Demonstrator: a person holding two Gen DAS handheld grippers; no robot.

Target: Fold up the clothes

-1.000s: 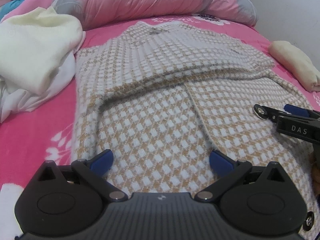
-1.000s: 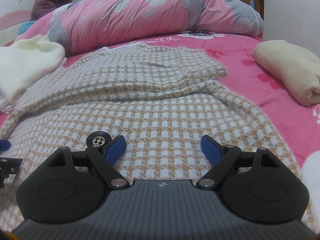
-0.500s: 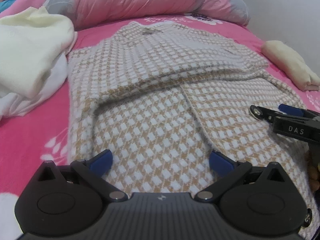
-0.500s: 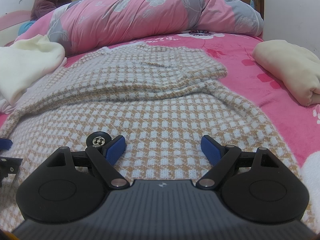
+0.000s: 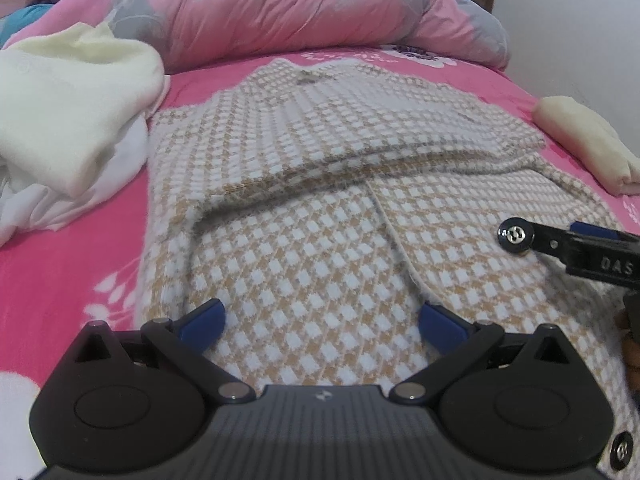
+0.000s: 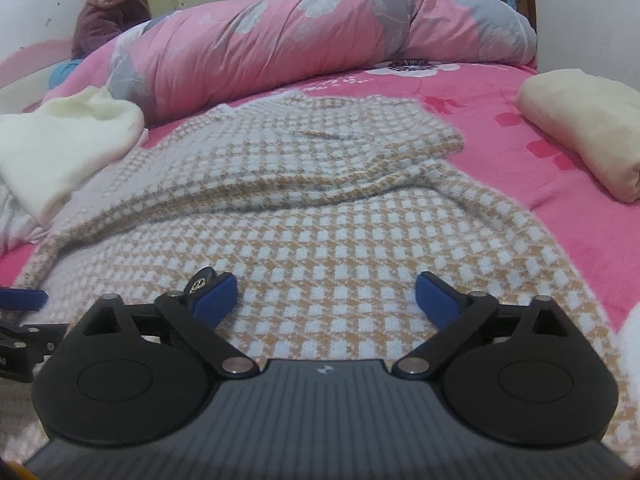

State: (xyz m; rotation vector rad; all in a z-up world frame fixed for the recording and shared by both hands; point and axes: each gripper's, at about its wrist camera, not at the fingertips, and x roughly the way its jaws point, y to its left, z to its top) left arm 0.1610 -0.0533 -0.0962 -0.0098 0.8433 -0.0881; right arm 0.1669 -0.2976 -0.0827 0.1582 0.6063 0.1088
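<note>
Left wrist view shows my left tool (image 5: 320, 322) open over the sweater (image 5: 320, 208), which fills mid-frame on the bed (image 5: 80, 260). My right tool (image 6: 326, 298) is open too. It looks soft, thick and floppy; I'd pinch the near hem corners. No containers visible.

Pink floral duvet (image 6: 320, 28) rolled at bed's far end; seated child (image 6: 114, 4) behind.
</note>
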